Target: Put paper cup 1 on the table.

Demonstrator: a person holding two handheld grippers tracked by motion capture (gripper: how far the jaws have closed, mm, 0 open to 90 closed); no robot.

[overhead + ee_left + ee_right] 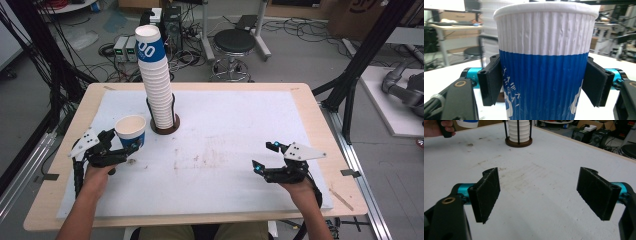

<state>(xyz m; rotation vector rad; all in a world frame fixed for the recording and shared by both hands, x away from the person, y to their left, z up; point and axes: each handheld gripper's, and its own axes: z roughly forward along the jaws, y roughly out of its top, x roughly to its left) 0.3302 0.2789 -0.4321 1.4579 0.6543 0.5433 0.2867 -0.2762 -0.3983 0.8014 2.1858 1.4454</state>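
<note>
- Just to the left of the cup stack (159, 80), nearer the person, the left gripper (120, 145) has a single paper cup (131, 131) clamped by its blue lower band, upright, mouth up.
- In the left gripper view both pads press the ribbed wall of that cup (544, 65), one on each side, below the white upper band.
- The cup looks empty and light, so lifting it should take almost no effort. The risk is crushing it.
- The ribbed sleeve should give the pads decent friction, so I'd expect little slipping.
- Thin paper walls will dent under a hard squeeze. The rolled rim is probably the stiffest part, and this mid-body hold seems sound if kept gentle.
- Well to the right of the stack, over the white mat (225, 150), the right gripper (265, 157) hangs with jaws wide apart and nothing between them.
</note>
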